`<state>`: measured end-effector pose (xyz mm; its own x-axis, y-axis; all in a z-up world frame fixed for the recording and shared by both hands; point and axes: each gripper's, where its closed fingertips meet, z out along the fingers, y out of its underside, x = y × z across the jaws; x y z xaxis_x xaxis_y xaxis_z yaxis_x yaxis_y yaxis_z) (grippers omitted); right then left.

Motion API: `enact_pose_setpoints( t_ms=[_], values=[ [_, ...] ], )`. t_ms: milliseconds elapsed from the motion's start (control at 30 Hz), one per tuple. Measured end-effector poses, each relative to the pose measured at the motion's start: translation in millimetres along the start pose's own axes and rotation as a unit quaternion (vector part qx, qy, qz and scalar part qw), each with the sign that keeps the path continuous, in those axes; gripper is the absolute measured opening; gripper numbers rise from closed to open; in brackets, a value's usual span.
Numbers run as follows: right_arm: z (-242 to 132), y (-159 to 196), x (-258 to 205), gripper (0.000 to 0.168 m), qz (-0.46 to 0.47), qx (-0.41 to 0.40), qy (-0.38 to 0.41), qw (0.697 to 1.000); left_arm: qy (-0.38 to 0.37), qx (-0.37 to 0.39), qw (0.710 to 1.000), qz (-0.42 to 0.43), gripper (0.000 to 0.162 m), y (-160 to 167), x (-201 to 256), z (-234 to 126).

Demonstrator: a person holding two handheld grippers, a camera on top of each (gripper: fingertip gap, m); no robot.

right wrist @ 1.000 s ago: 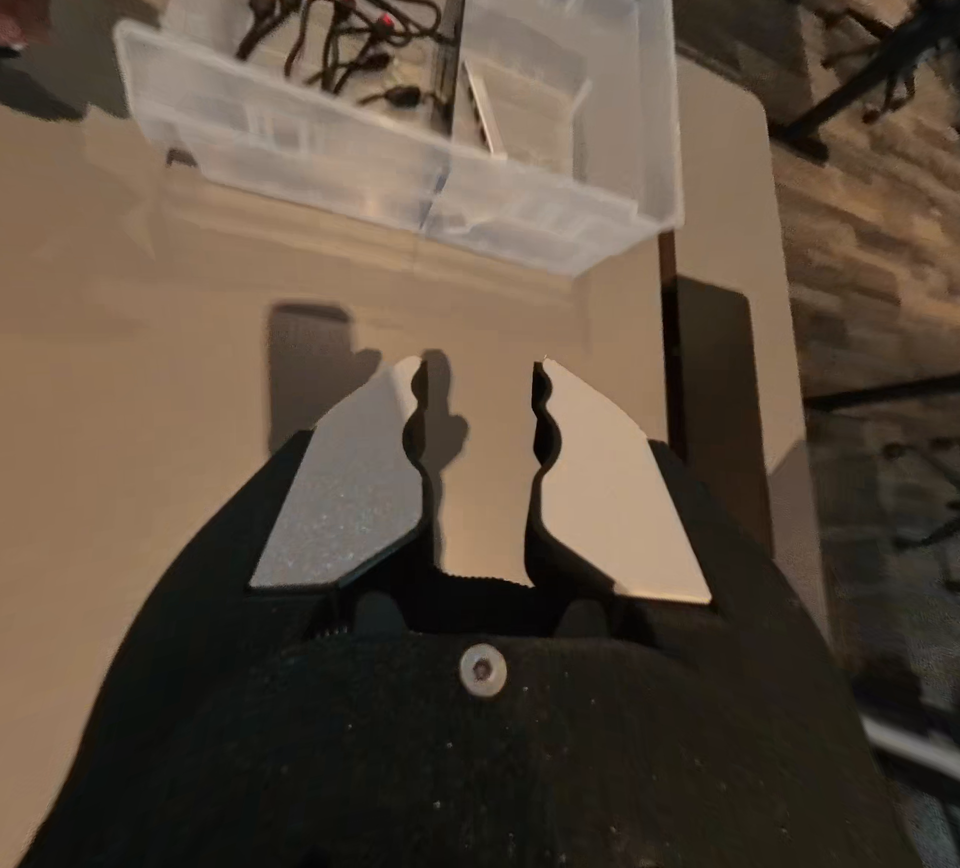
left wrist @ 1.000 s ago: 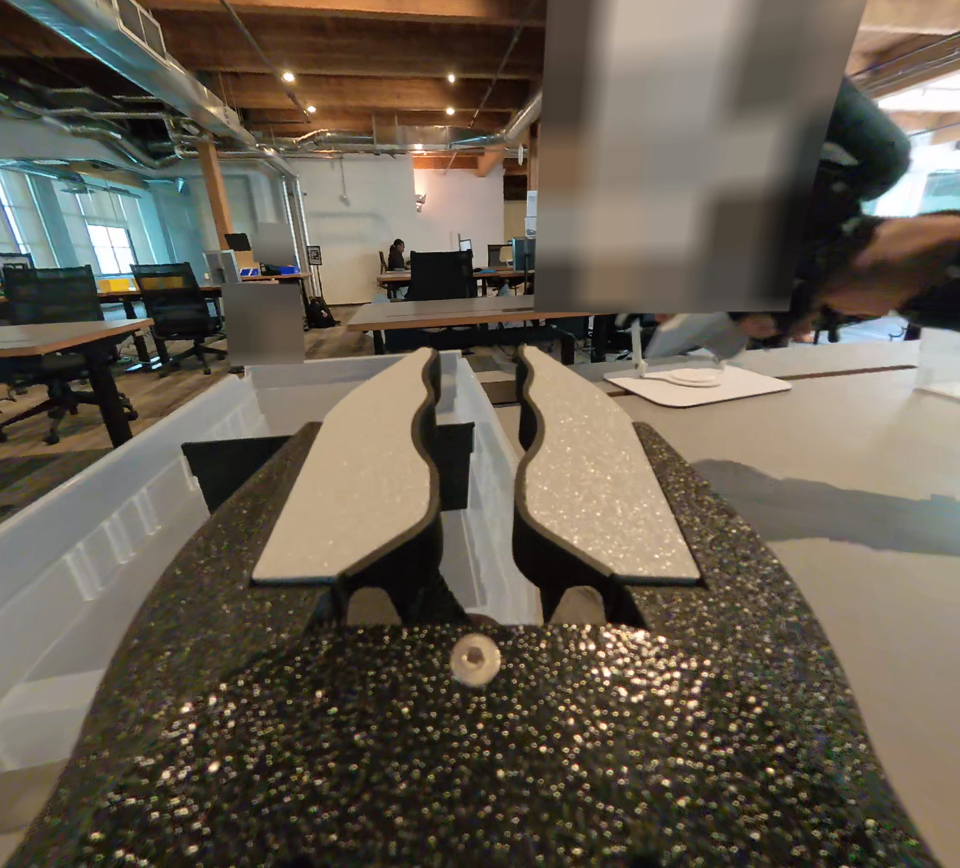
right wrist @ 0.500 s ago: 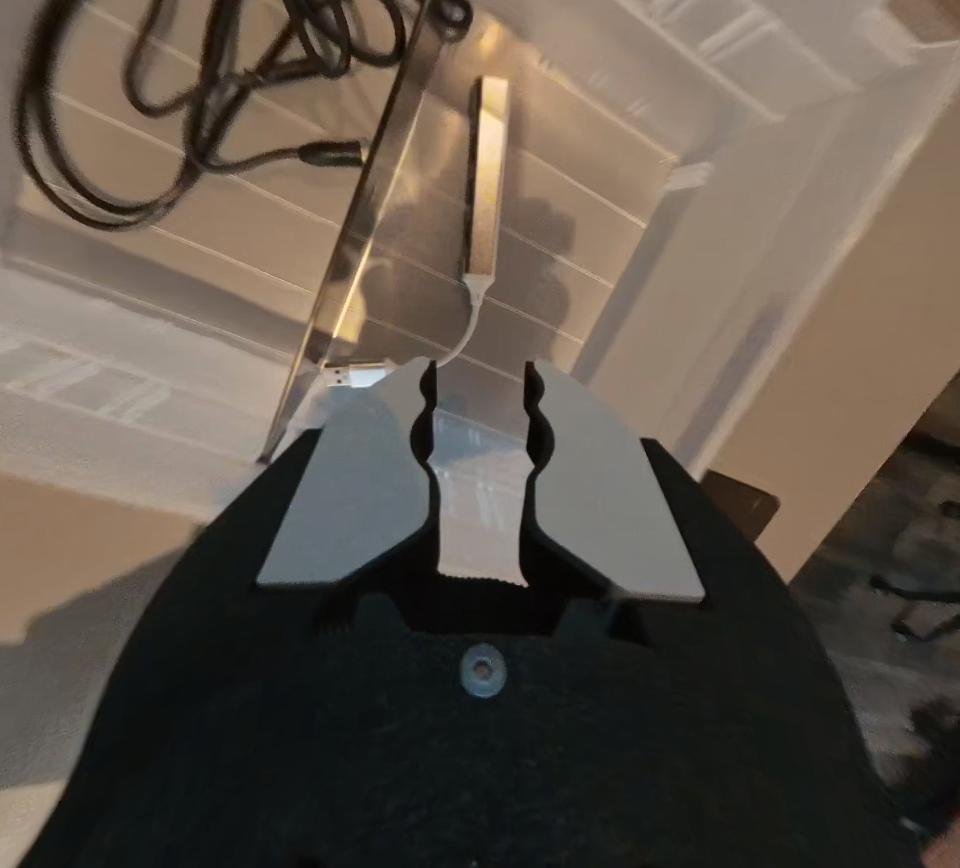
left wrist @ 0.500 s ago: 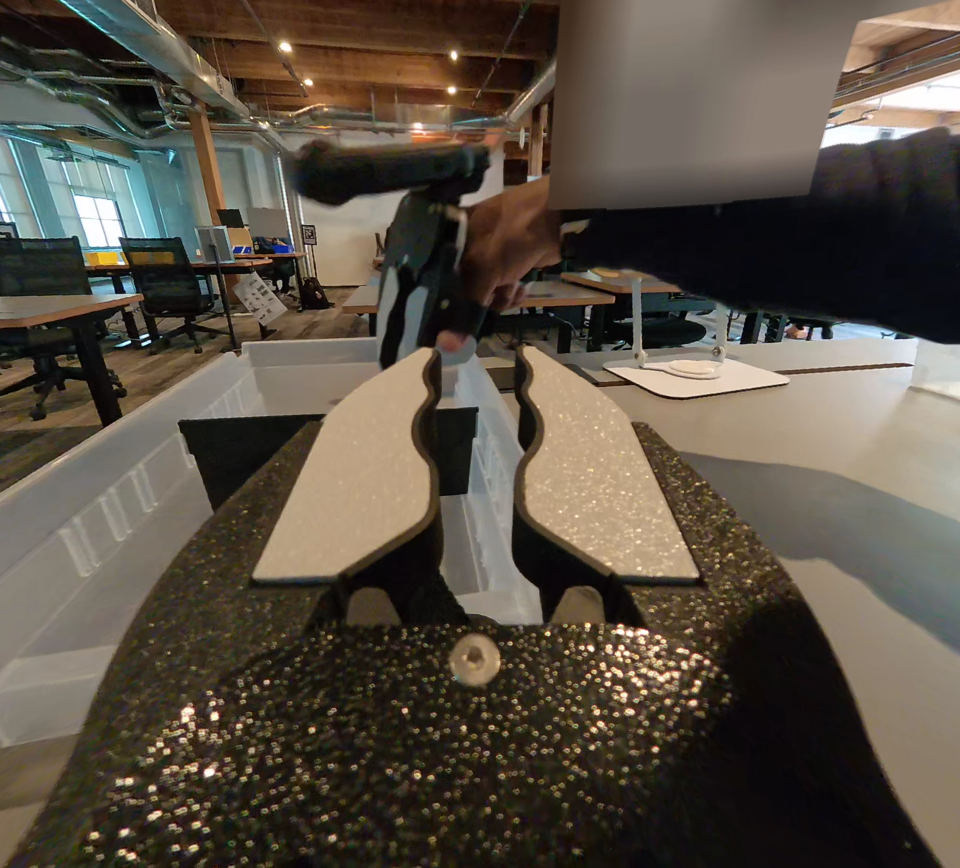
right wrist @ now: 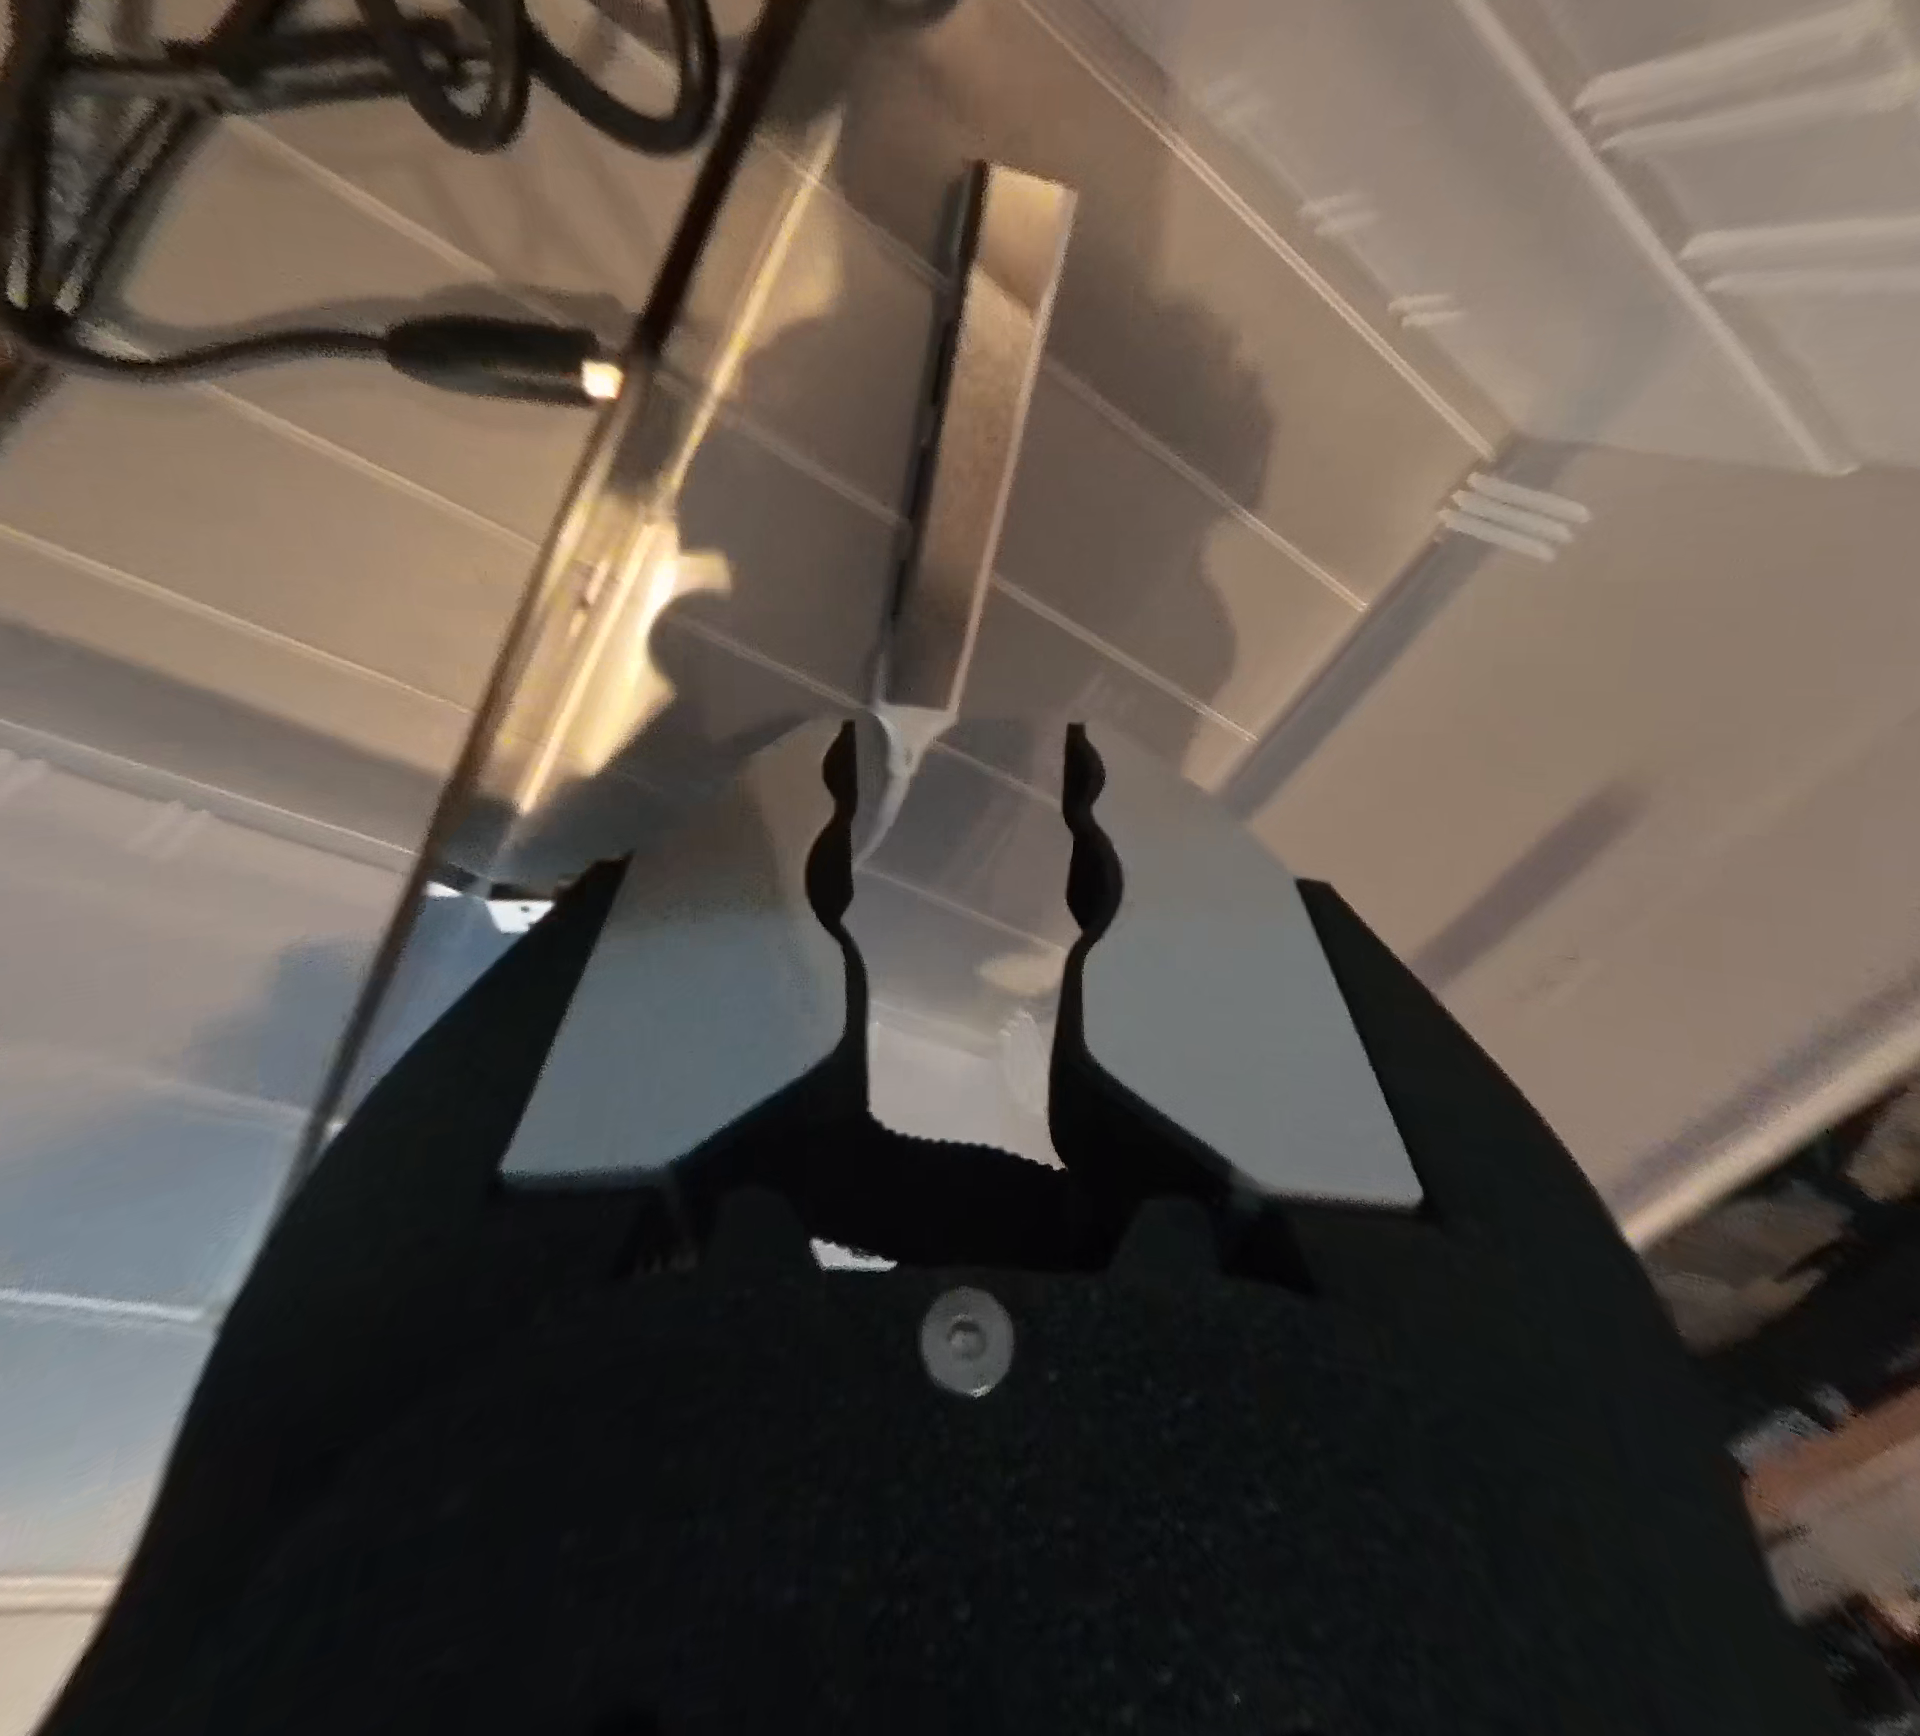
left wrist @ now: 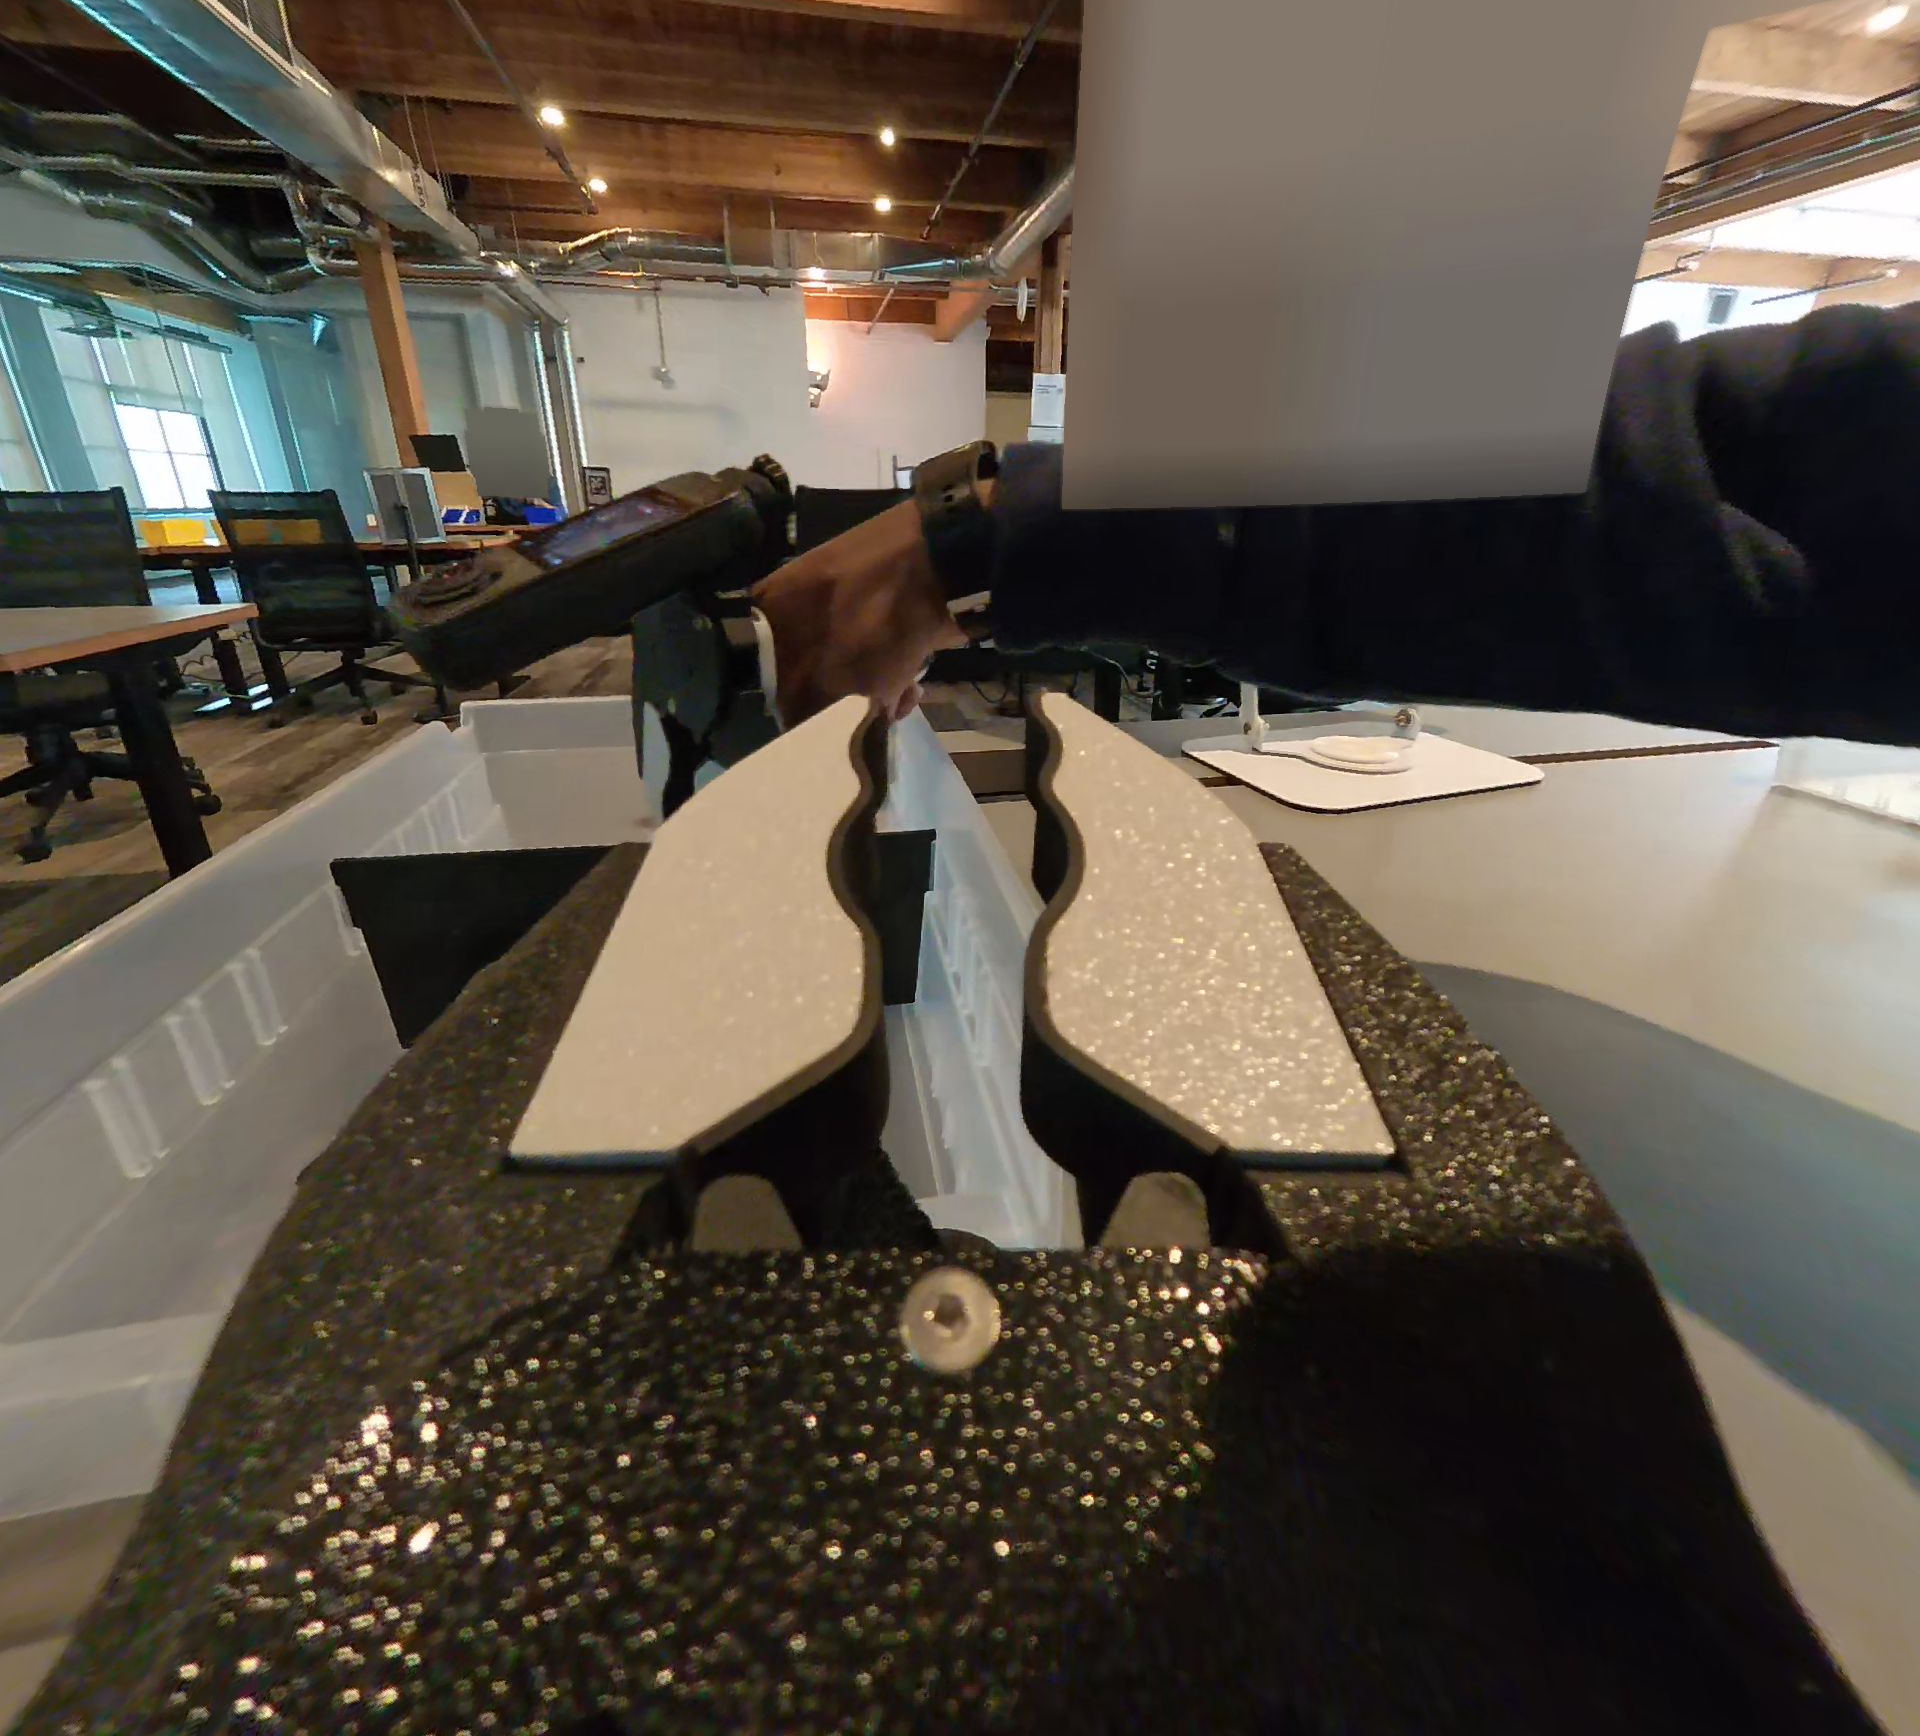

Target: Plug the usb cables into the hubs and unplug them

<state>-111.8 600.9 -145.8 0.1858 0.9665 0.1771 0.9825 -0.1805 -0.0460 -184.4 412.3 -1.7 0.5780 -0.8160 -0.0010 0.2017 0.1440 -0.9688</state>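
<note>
A clear plastic bin [right wrist: 1621, 159], split by one dark divider [right wrist: 582, 543], holds a single silver hub [right wrist: 987, 460] in its right-hand compartment, running from centre toward 12 o'clock, and a tangle of black usb cables [right wrist: 436, 3] in the left-hand one at 11 o'clock, too overlapped to count, one plug [right wrist: 499, 361] lying by the divider. The right gripper [right wrist: 961, 741] hangs over the hub's near end, jaws apart and empty. The left gripper [left wrist: 956, 730], jaws parted with nothing between, sits at the bin's near rim [left wrist: 208, 938] on the grey table [left wrist: 1610, 886]; no writing is legible
</note>
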Motion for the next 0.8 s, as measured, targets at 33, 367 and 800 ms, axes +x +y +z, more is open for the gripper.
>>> enact_pose_setpoints(
  t_ms=[33, 367, 800],
  values=[
    [2, -4, -3, 0.038, 0.004, 0.003, -0.012, 1.0, 0.0, 0.0, 1.0, 0.0, 0.024, 0, 0, 0],
    [15, -16, -12, 0.016, 0.053, 0.011, -0.092, 0.994, 0.004, 0.004, 1.0, -0.011, 0.023, -1, 0, 0],
    [-56, -10, 31, 0.016, 0.141, 0.082, 0.024, 0.986, 0.0, 0.014, 1.0, -0.017, 0.022, -4, -2, -2]
  ],
)
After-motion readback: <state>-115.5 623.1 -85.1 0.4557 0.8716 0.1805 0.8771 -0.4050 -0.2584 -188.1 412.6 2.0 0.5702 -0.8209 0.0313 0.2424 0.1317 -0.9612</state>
